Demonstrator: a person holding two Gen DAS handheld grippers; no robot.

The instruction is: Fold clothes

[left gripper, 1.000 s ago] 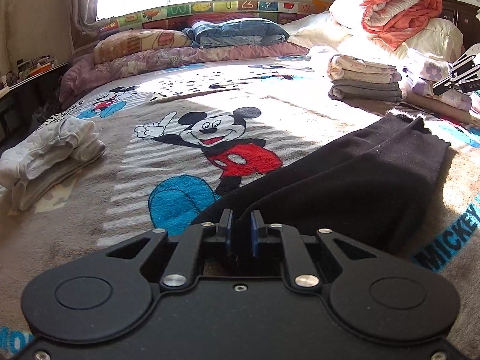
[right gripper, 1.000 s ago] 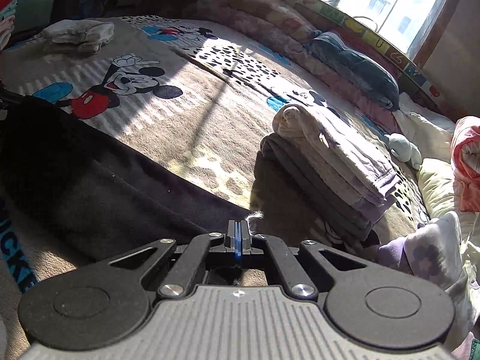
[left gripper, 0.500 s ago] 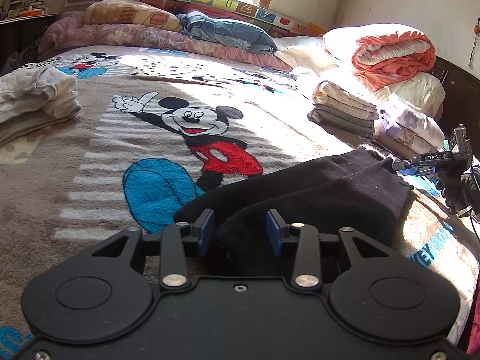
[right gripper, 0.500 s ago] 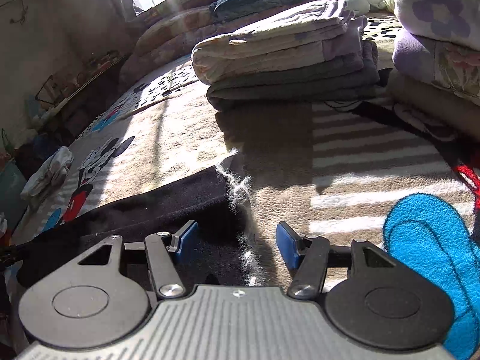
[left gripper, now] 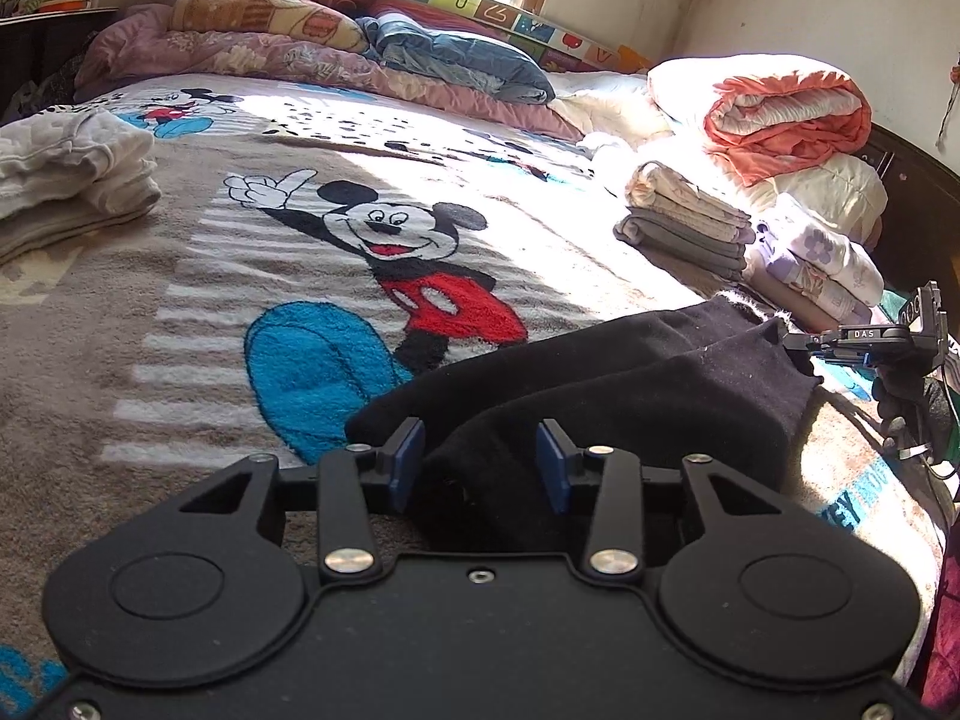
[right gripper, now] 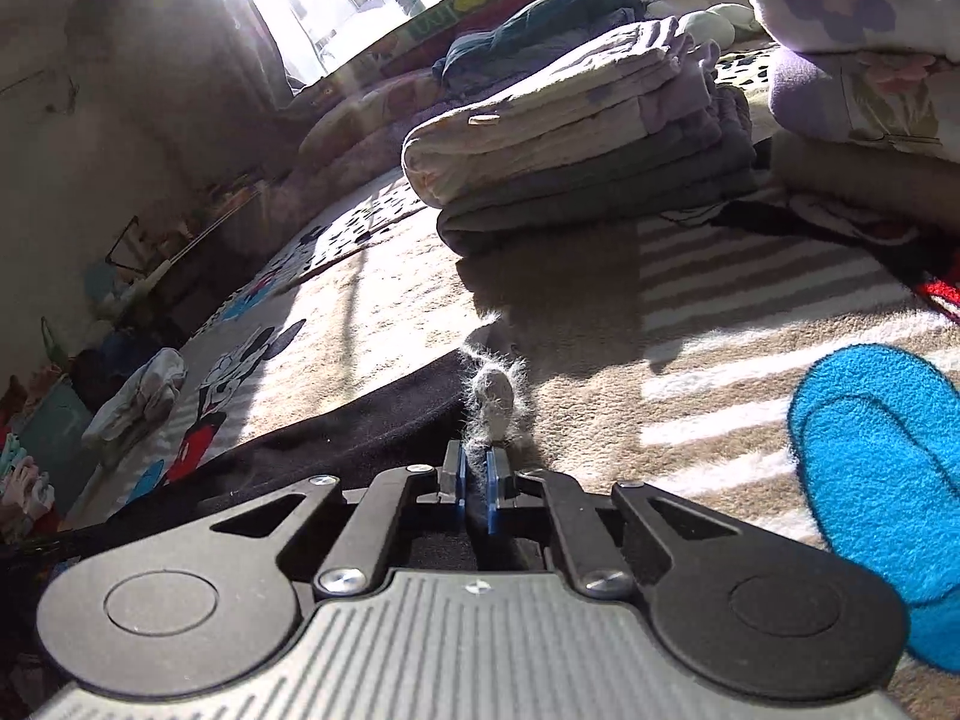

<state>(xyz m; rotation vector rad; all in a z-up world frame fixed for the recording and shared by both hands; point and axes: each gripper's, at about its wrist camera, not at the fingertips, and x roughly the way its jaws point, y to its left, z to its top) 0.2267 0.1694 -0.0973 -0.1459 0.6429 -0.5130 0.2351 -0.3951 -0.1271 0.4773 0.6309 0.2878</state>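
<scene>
- Right now a black garment (left gripper: 630,396) lies on the bed, on top of a Mickey Mouse blanket (left gripper: 252,276).
- The left gripper (left gripper: 478,463) has its two blue pads (left gripper: 405,462) wide apart. A fold of the black cloth sits in the gap between them, but the pads do not squeeze it.
- The right gripper (right gripper: 474,480) is pinched tight on the fuzzy edge of the black garment (right gripper: 360,426). A little tuft of grey fluff (right gripper: 495,396) sticks up just past its tips.
- From the left wrist view, the right gripper (left gripper: 864,339) shows at the far end of the black cloth, near the right edge of the bed.
- A neat stack of folded clothes (right gripper: 576,138) sits on the blanket, past the right gripper. It has pale pieces on top and grey ones below.
- A pile with purple flowers (left gripper: 822,264) rests just beside that stack.
- A rolled orange and white quilt (left gripper: 786,114) lies on top of a cream one near the wall.
- Some white clothes (left gripper: 72,174) lie in a heap on the left side of the bed.
- Pillows (left gripper: 264,18) line the far side under the bright window.
</scene>
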